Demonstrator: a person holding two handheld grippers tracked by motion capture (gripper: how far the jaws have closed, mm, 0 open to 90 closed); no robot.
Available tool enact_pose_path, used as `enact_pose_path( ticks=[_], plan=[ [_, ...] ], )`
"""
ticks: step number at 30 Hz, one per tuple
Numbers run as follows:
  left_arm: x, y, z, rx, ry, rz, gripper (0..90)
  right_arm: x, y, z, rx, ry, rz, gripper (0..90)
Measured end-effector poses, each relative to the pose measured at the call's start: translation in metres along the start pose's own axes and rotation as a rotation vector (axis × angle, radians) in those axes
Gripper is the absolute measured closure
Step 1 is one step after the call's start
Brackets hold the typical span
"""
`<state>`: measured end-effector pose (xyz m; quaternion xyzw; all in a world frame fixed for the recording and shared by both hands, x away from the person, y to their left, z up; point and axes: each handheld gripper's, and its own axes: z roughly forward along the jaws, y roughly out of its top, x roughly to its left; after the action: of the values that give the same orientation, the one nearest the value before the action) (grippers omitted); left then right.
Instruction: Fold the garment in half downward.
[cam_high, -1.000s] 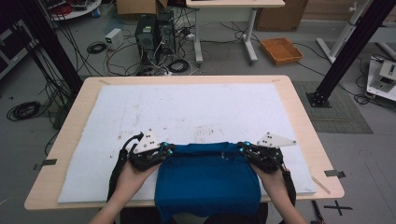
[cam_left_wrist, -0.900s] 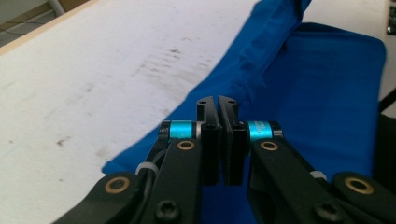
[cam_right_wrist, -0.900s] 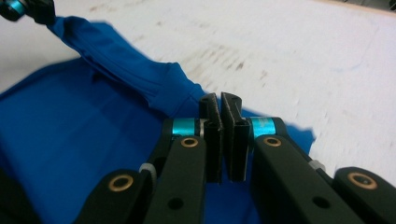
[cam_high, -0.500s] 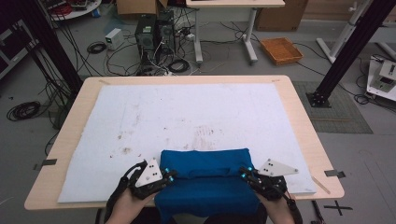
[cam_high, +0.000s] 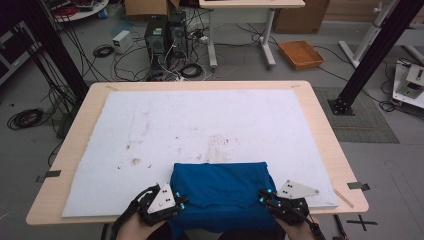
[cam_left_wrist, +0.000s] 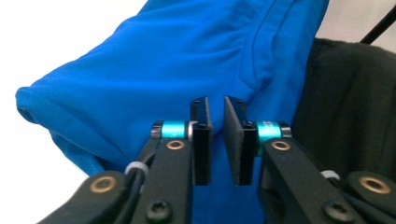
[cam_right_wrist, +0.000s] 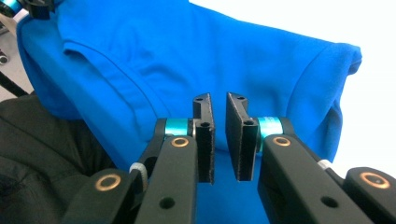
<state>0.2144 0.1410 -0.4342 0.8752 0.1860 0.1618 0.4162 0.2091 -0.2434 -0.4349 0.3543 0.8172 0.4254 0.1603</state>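
Both tongs are standing slightly parted, having just been opening, and nothing is lying between their black pads. The left tongs (cam_high: 181, 202) are sitting at the near left corner of a folded bright blue knit garment (cam_high: 220, 192), and the right tongs (cam_high: 264, 196) are sitting at its near right corner. In the left gripper view the left tongs (cam_left_wrist: 218, 140) are showing a narrow gap with blue cloth behind it; the right gripper view is showing the same for the right tongs (cam_right_wrist: 220, 142). Compared with a second ago, both hands are sitting closer to the person and lower, and the garment is lying nearer the front edge, its near part hanging over the edge toward the person's dark clothing (cam_right_wrist: 42, 154). The cloth is now released, so this looks like the end of a pull or fold, with the bundle resting by itself.

A white, stained padded sheet (cam_high: 200, 130) is covering most of the pale wooden worktop (cam_high: 320, 125). Beyond it, the grey floor is carrying tangled black cables (cam_high: 25, 118), dark computer towers (cam_high: 167, 35), a shallow orange tray (cam_high: 301, 54) and black frame posts (cam_high: 372, 55).
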Motion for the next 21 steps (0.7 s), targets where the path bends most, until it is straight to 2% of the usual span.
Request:
enact_pose_path(
  ticks=[3,4,5,6,7,8,9,10,11,12,13,14,16,18,21],
  plan=[
    [0.010,0.007,-0.004,-0.037,0.043,-0.022,75.1,-0.007,0.009,-0.003,-0.038,-0.028,0.013,75.2],
    [0.016,0.010,-0.004,-0.060,0.063,-0.039,73.9,-0.011,0.013,-0.003,-0.055,-0.038,0.025,74.6],
    [0.031,0.017,-0.003,-0.101,0.106,-0.083,70.3,-0.023,0.023,0.000,-0.089,-0.066,0.056,69.1],
    [0.031,0.017,-0.003,-0.101,0.106,-0.083,67.6,-0.023,0.023,0.000,-0.089,-0.066,0.056,69.1],
    [0.040,0.019,-0.001,-0.118,0.122,-0.113,65.9,-0.038,0.032,0.007,-0.119,-0.089,0.114,68.6],
    [0.049,0.021,0.002,-0.131,0.137,-0.149,65.9,-0.038,0.032,0.007,-0.119,-0.089,0.114,68.6],
    [0.058,0.022,0.005,-0.134,0.155,-0.182,61.1,-0.054,0.037,0.017,-0.127,-0.083,0.185,66.5],
    [0.066,0.023,0.009,-0.126,0.164,-0.207,61.1,-0.054,0.037,0.017,-0.127,-0.083,0.185,66.5],
    [0.078,0.021,0.018,-0.084,0.186,-0.230,60.2,-0.064,0.038,0.028,-0.100,-0.116,0.195,65.4],
    [0.078,0.021,0.018,-0.084,0.186,-0.230,59.3,-0.064,0.038,0.028,-0.100,-0.116,0.195,65.4],
    [0.083,0.018,0.022,-0.063,0.190,-0.248,59.3,-0.072,0.036,0.037,-0.067,-0.117,0.208,66.3],
    [0.087,0.015,0.026,-0.044,0.180,-0.266,59.3,-0.072,0.036,0.037,-0.067,-0.117,0.208,66.3],
    [0.089,0.008,0.029,-0.018,0.166,-0.304,62.1,-0.074,0.032,0.043,-0.030,-0.106,0.204,81.2],
    [0.087,0.003,0.029,-0.008,0.166,-0.296,71.5,-0.074,0.028,0.043,-0.014,-0.112,0.183,89.5],
    [0.084,-0.003,0.026,0.010,0.159,-0.296,79.1,-0.077,0.024,0.040,-0.017,-0.126,0.185,89.9]
  ],
)
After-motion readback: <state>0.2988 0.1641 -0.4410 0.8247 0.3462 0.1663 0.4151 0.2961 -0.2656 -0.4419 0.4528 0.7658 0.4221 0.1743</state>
